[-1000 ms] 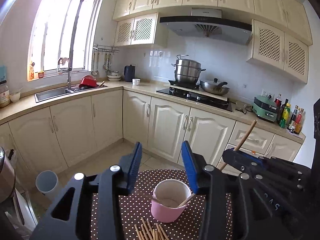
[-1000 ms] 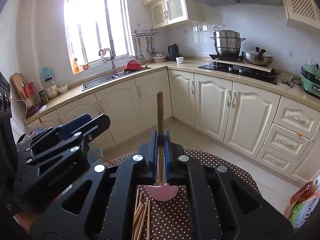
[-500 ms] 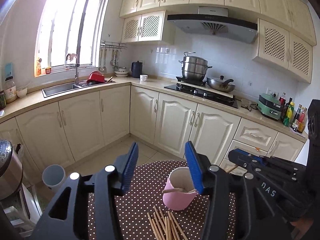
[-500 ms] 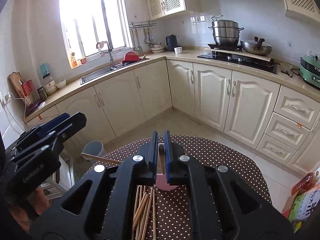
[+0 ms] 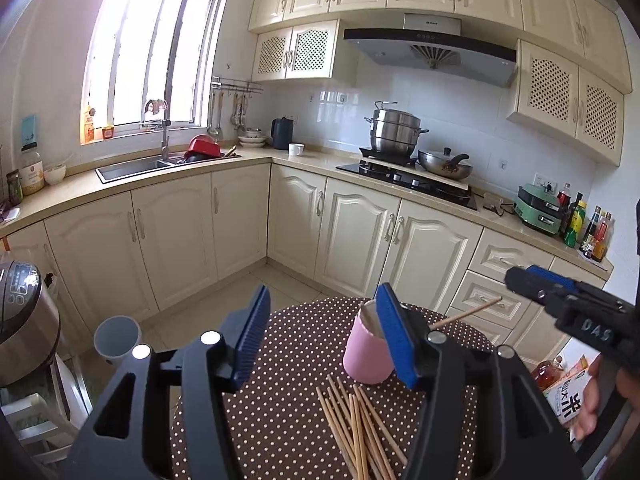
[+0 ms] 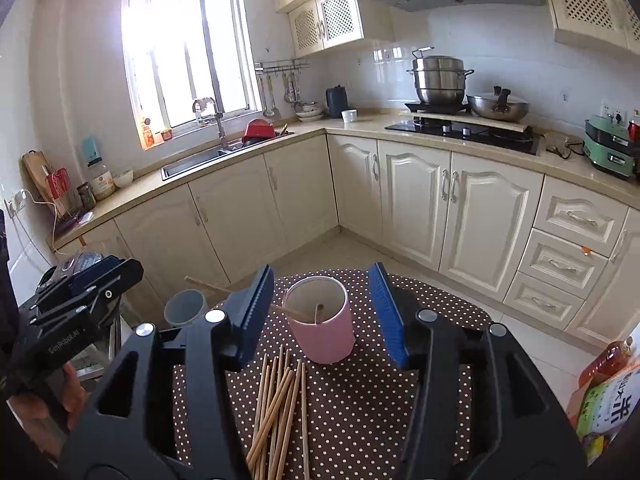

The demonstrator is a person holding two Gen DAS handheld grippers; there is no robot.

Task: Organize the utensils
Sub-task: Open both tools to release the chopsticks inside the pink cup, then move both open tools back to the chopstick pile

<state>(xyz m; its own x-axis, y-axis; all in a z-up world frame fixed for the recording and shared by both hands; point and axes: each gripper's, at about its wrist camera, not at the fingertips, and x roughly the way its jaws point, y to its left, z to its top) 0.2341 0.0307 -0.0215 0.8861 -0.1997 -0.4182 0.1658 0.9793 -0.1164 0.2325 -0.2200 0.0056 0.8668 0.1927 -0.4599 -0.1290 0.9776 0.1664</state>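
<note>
Standing on the table (image 6: pixel 432 312), which is covered with a brown cloth with white dots: one pink cup (image 6: pixel 322 322), upright, holding two wooden chopsticks (image 6: pixel 294 313); one leans over the cup's left rim, the other shows only its end inside. Loose chopsticks, a bundle (image 6: pixel 280 400), lie flat on the cloth just in front of the cup, fanned and partly crossing. A grey bin (image 6: pixel 185 307) stands on the floor beside the table; its contents cannot be told.

Writing: "DAS" on the body of the right tongs in the left wrist view; "GenRobot.AI" on the left tongs in the right wrist view. A carton (image 6: pixel 608 404) at the right edge bears large Chinese characters, with an orange-capped bottle (image 6: pixel 604 364) beside it.

Right tongs (image 6: pixel 322 314): released and widening, the cup framed between the blue pads without contact; nothing gripped. Left tongs (image 5: pixel 320 340): likewise released and widening, empty; the cup (image 5: pixel 366 354) sits at the inner side of their right-hand pad, partly hidden behind it, with one chopstick (image 5: pixel 466 314) slanting out to the right.
</note>
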